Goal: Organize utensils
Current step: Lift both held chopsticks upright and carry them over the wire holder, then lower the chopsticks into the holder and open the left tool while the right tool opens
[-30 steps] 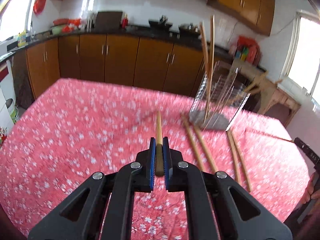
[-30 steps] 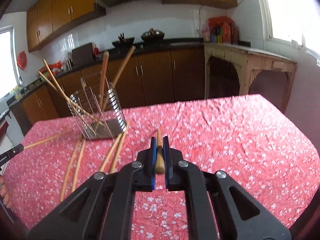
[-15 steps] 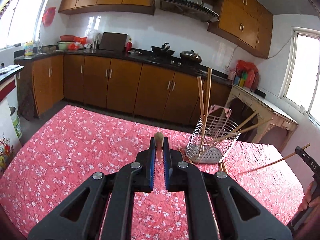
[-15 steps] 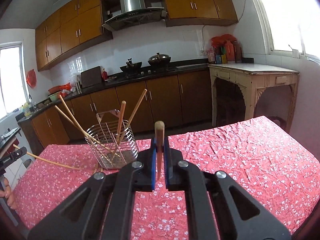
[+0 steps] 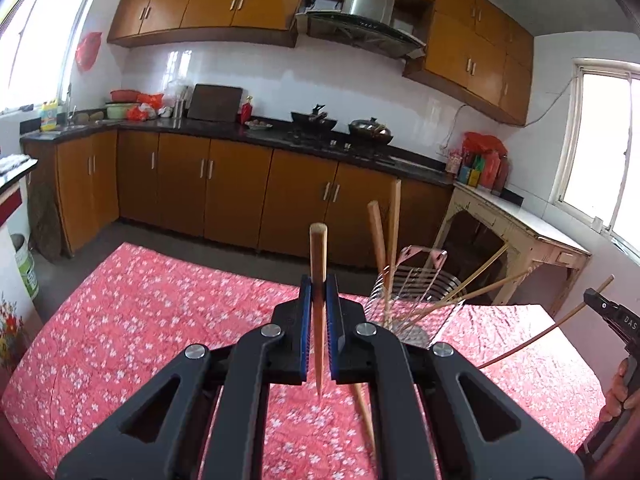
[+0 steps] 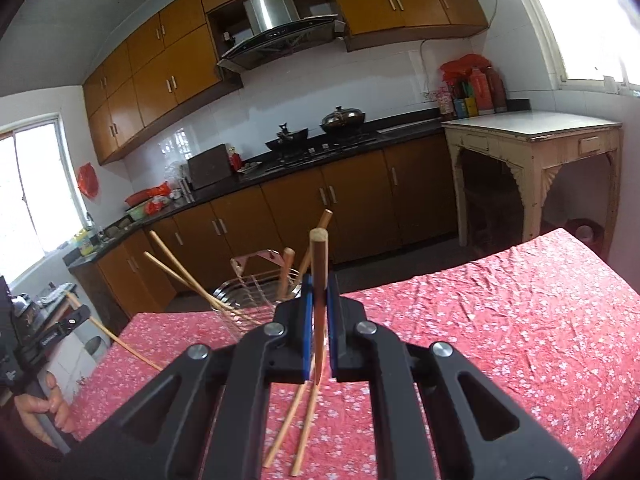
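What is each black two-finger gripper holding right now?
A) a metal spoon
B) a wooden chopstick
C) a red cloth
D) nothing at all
B: in each wrist view, the left gripper and the right gripper each pinch one wooden chopstick between blue pads, standing upright above the red flowered tablecloth.

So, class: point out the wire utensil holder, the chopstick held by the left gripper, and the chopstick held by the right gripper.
wire utensil holder point(image 5: 416, 280), left wrist view, front wire wall.
left gripper's chopstick point(image 5: 318, 252), left wrist view, upper shaft.
right gripper's chopstick point(image 6: 320, 256), right wrist view, upper shaft.
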Motion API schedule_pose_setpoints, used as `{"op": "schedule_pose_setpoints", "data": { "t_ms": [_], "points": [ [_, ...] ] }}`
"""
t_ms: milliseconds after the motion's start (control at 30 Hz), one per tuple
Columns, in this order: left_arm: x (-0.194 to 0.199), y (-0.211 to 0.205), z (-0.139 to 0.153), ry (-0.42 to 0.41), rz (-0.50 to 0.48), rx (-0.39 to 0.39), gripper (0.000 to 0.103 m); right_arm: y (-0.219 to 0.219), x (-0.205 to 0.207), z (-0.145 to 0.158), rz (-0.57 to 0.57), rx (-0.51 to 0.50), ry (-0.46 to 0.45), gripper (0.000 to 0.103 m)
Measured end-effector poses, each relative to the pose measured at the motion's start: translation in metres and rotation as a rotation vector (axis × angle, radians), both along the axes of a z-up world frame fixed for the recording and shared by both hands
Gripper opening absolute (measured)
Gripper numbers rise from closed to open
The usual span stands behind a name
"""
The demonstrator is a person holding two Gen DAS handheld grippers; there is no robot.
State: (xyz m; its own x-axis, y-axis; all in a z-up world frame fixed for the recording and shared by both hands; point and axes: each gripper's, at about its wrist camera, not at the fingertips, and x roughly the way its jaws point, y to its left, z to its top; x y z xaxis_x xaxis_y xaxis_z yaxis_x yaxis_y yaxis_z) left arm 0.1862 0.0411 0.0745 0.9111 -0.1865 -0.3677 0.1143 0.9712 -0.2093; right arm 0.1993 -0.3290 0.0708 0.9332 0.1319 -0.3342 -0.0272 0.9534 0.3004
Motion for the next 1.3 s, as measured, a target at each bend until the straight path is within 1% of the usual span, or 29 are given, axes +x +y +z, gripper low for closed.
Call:
{"op": "schedule_pose_setpoints", "data": {
  "t_ms": [67,233,333,433,567,667,800,933,1033,1133,1233,1300],
  "points": [
    [0.0,-0.006,0.011,-0.02,-0.017,-0.005,0.007,0.002,-0.003,0.012,0.024,0.017,-0.018,0.008],
    [0.001,-0.025,0.052,-0.106,-0.035,-0.026,0.007,0.015,-0.002,0.054,0.077,0.047,-0.098,0.008],
    [0.004,-0.04,0.082,-0.184,-0.02,-0.045,0.007,0.027,0.005,0.077,0.07,0.017,-0.153,0.008],
    [0.011,-0.056,0.101,-0.252,0.006,-0.051,0.007,0.036,0.019,0.09,0.067,-0.003,-0.174,0.008],
    [0.026,-0.075,0.106,-0.295,0.022,-0.049,0.007,0.052,0.044,0.093,0.055,-0.067,-0.173,0.008],
    [0.048,-0.089,0.095,-0.261,0.018,-0.031,0.007,0.055,0.063,0.086,0.064,-0.076,-0.14,0.008],
    [0.066,-0.096,0.073,-0.198,-0.002,-0.027,0.007,0.059,0.084,0.071,0.1,-0.068,-0.084,0.008],
    [0.076,-0.097,0.057,-0.145,-0.019,-0.018,0.007,0.064,0.1,0.058,0.126,-0.079,-0.032,0.008],
    [0.082,-0.095,0.052,-0.106,-0.035,-0.029,0.007,0.065,0.113,0.045,0.137,-0.071,0.019,0.008],
    [0.087,-0.097,0.046,-0.083,-0.034,-0.002,0.007,0.064,0.125,0.031,0.134,-0.053,0.061,0.008],
    [0.094,-0.099,0.038,-0.05,-0.034,0.008,0.007,0.064,0.137,0.017,0.129,-0.035,0.101,0.008],
    [0.099,-0.099,0.032,-0.026,-0.032,0.012,0.007,0.065,0.142,0.009,0.119,-0.04,0.124,0.008]
  ]
}}
